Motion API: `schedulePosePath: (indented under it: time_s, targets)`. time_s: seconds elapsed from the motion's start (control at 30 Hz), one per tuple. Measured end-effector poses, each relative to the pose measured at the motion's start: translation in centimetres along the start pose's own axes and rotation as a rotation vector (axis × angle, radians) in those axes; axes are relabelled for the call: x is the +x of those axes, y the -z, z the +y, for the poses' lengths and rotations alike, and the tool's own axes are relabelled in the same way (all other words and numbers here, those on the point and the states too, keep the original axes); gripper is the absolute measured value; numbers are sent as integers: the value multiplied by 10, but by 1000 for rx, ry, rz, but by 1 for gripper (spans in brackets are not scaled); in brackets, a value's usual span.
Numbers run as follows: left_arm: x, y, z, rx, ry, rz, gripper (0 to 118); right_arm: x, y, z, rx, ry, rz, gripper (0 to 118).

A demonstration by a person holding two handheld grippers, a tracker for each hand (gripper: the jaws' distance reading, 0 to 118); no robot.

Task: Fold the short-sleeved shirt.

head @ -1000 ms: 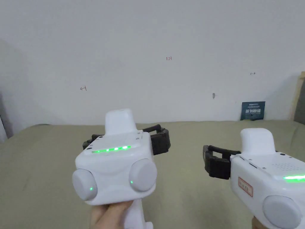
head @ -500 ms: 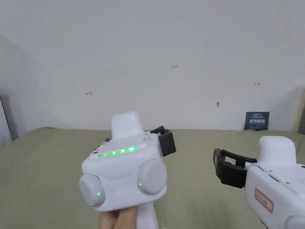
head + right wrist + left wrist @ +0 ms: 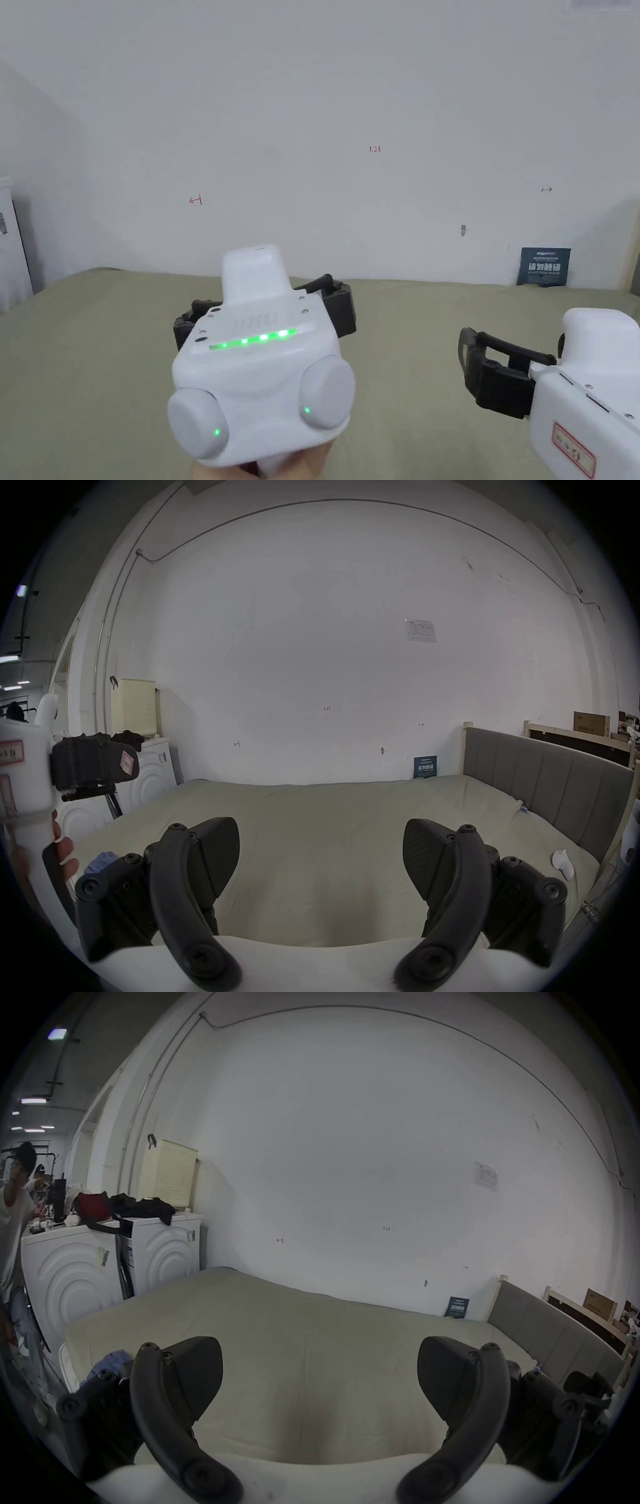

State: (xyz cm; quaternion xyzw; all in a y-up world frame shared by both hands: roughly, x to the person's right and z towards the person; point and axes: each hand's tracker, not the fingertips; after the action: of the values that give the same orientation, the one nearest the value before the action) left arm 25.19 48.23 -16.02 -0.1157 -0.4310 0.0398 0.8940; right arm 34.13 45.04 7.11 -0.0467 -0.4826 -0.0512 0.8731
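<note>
A crumpled blue-purple cloth (image 3: 110, 1361) lies at the near left corner of the olive-green bed (image 3: 311, 1321); it also shows in the right gripper view (image 3: 102, 859). I cannot tell whether it is the shirt. My left gripper (image 3: 320, 1369) hovers over the bare sheet, jaws wide apart with nothing between them. In the head view its white body (image 3: 262, 387) is at centre. My right gripper (image 3: 322, 857) is also open and holds nothing; in the head view it is at the lower right (image 3: 494, 375). Both point at the white wall.
Two white washing machines (image 3: 104, 1269) with dark clothes and a cream basket (image 3: 168, 1175) stand left of the bed. A person (image 3: 14, 1206) stands at the far left. A grey headboard (image 3: 547, 785) bounds the right side. A small white object (image 3: 562, 862) lies on the sheet there.
The head camera has tilted up, so the wall marks sit lower. Both grippers stay open above the bed. The right one has drifted right and lower in the picture.
</note>
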Motion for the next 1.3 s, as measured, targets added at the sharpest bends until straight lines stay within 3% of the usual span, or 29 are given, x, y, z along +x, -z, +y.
schedulePosePath:
  time_s: [0.07,0.23,0.53,0.83,1.13,1.3]
  targets:
    - [-5,-3,-6,8,14,-16,115,-2,-5,-1,0,-6,9,99]
    - [-38,-13,-21,50,-95,-246,118,-3,-9,-11,-13,-35,17,99]
    - [-86,-23,-43,57,-43,-251,118,2,-17,-26,-34,-73,24,99]
    - [-127,-18,-61,11,-281,-306,118,8,-15,-30,-44,-21,12,99]
    - [-128,-25,-81,-7,-176,-268,118,2,-18,-37,-51,-24,44,99]
    - [-130,-27,-92,-58,-95,-362,118,1,-21,-42,-61,-11,57,99]
